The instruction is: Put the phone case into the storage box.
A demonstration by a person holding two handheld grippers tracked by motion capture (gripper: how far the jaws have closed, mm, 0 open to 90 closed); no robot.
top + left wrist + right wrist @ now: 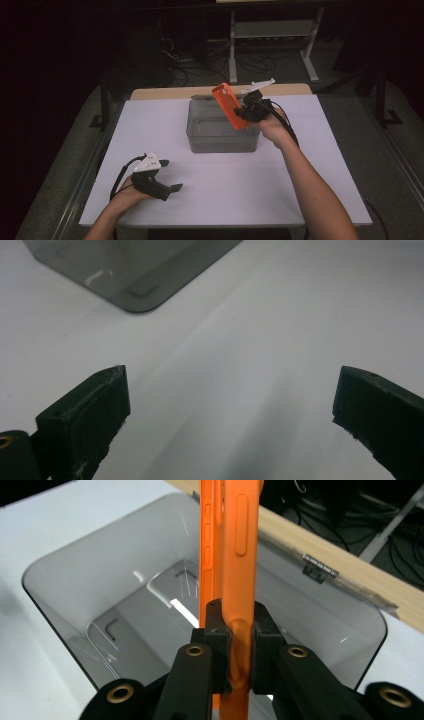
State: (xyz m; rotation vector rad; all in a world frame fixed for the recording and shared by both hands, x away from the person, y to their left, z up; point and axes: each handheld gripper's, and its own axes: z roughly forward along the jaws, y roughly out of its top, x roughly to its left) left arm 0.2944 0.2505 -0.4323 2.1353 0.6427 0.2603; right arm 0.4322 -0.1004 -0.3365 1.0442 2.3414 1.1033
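Right gripper view: jaws clamp orange phone case (239, 555), L jaws wide.

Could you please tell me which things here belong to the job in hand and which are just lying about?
In the job:
- orange phone case, clamped in the right gripper
- clear bin beneath it

Lying about:
- left gripper, open over the white table
- cables on the floor behind

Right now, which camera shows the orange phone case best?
The high view: the whole orange phone case shows there, tilted above the grey bin, held by the right gripper. The right gripper view shows just its edge, close up, pinched between the fingers. The left gripper view shows the bin's corner and the white tabletop.
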